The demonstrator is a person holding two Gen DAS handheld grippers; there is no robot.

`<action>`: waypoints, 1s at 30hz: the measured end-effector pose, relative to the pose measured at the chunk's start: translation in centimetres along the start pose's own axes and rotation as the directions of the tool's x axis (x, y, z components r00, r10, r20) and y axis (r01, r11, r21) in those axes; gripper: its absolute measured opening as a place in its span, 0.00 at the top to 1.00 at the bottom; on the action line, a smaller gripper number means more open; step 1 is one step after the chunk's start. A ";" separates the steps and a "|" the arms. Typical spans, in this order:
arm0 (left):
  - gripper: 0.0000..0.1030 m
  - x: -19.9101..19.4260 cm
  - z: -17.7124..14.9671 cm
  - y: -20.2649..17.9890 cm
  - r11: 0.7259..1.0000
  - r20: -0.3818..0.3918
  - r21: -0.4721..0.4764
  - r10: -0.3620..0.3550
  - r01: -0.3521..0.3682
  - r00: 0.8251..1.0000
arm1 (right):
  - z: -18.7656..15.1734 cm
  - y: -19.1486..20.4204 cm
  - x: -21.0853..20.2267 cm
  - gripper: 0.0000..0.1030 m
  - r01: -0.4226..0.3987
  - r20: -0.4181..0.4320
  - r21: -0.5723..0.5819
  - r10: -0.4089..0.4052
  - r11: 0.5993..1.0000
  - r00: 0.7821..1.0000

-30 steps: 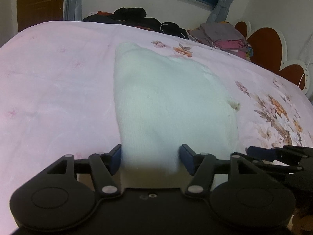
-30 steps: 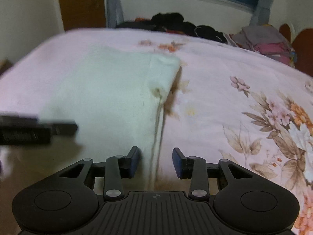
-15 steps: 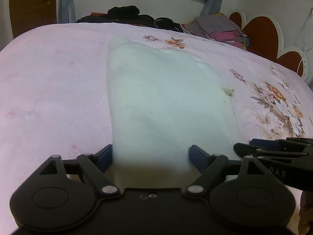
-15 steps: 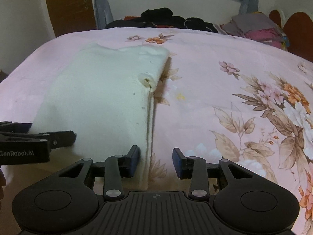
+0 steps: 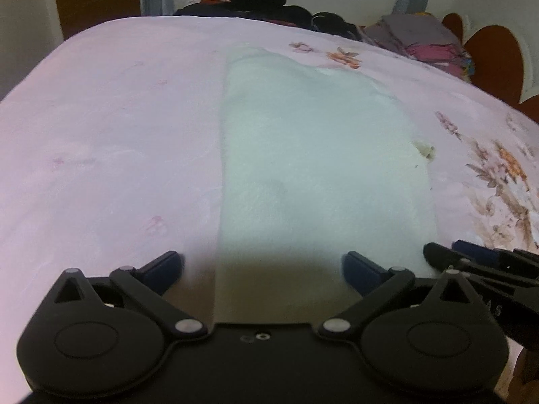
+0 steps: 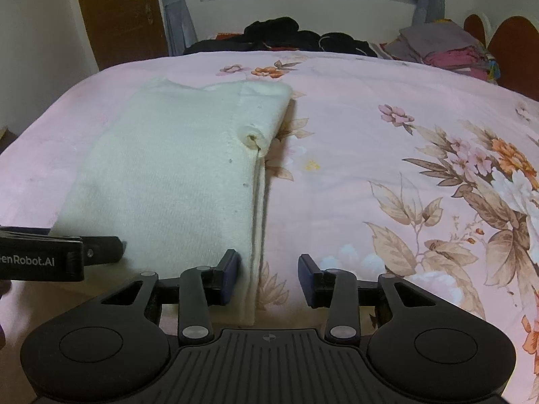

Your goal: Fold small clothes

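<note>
While the pink flowered bed (image 6: 353,141) fills nearly the whole of both views, the cream garment (image 6: 175,175) lies flat on it as a long, already narrowed strip; its long axis runs straight away from both grippers toward the far side of the bed, where a pile of dark clothes (image 6: 286,33) and a folded stack (image 6: 441,47) sit well apart from it; the near short end of the garment lies just ahead of the tools, so the coming fold, as I judge it, would carry this near end up and over toward the far end along that axis; the left gripper (image 5: 262,266) sits squarely at the near end, over the garment's left edge, its jaws opening and spread very wide, with cloth lying between them but neither pad pressing it; the right gripper (image 6: 269,276) sits at the garment's right edge, its jaws partly apart, the layered edge of the cloth running between them close by the left pad, with no squeeze to be seen, so I read it as open rather than gripping; both tools are about equally near to the near end, one by each corner; a small rolled tuck (image 6: 252,138) shows on the right edge, farther up the strip.
</note>
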State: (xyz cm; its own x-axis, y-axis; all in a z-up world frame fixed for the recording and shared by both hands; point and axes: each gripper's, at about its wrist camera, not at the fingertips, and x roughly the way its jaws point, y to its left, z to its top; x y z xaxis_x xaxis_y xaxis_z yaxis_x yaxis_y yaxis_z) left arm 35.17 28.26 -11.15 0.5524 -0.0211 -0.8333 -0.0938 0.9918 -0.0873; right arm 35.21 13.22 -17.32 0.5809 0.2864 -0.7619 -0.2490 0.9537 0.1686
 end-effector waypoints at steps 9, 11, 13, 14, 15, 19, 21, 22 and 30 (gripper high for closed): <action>0.04 -4.9 -1.1 -1.6 0.999 0.042 0.002 0.047 -0.047 0.998 | 0.2 -1.3 -4.0 0.33 -0.004 0.050 0.016 0.004 1.000 0.999; 0.04 -7.1 -1.8 -1.9 0.997 0.065 -0.023 0.080 -0.079 0.995 | -0.6 -1.8 -6.3 0.22 -0.024 0.074 0.016 0.023 1.000 0.997; 0.03 -9.5 -2.8 -2.1 0.995 0.101 -0.043 0.091 -0.087 0.991 | -1.4 -2.3 -8.6 0.18 -0.050 0.091 0.018 0.048 0.999 0.995; 0.03 -10.7 -3.3 -2.2 0.995 0.123 -0.049 0.090 -0.085 0.988 | -1.9 -2.6 -9.9 0.17 -0.062 0.098 0.025 0.059 0.998 0.993; 0.03 -12.2 -4.0 -2.2 0.996 0.150 -0.056 0.079 -0.071 0.986 | -2.3 -2.8 -11.1 0.17 -0.075 0.103 0.033 0.071 0.997 0.992; 0.02 -16.7 -6.0 -3.4 0.990 0.196 -0.085 0.124 -0.110 0.973 | -3.8 -3.3 -16.4 0.00 -0.101 0.143 0.048 0.093 0.994 0.985; 0.02 -19.0 -7.3 -4.3 0.986 0.219 -0.063 0.165 -0.155 0.962 | -4.4 -2.9 -18.8 0.00 -0.089 0.165 0.034 0.082 0.995 0.983; 0.02 -20.0 -8.0 -4.8 0.983 0.230 -0.053 0.181 -0.174 0.956 | -4.8 -2.7 -20.3 0.00 -0.080 0.178 0.026 0.074 0.996 0.981; 0.00 -27.4 -12.2 -6.2 0.984 0.288 -0.096 0.174 -0.153 0.942 | -6.8 -1.8 -28.9 0.00 -0.061 0.246 0.007 0.057 0.998 0.968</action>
State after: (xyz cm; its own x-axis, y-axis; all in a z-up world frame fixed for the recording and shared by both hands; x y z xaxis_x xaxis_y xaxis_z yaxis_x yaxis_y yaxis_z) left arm 10.58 21.12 5.55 0.7424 0.1896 -0.6426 -0.2559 0.9666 -0.0105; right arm 13.58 2.59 0.15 0.7384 0.3540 -0.5740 -0.2783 0.9352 0.2188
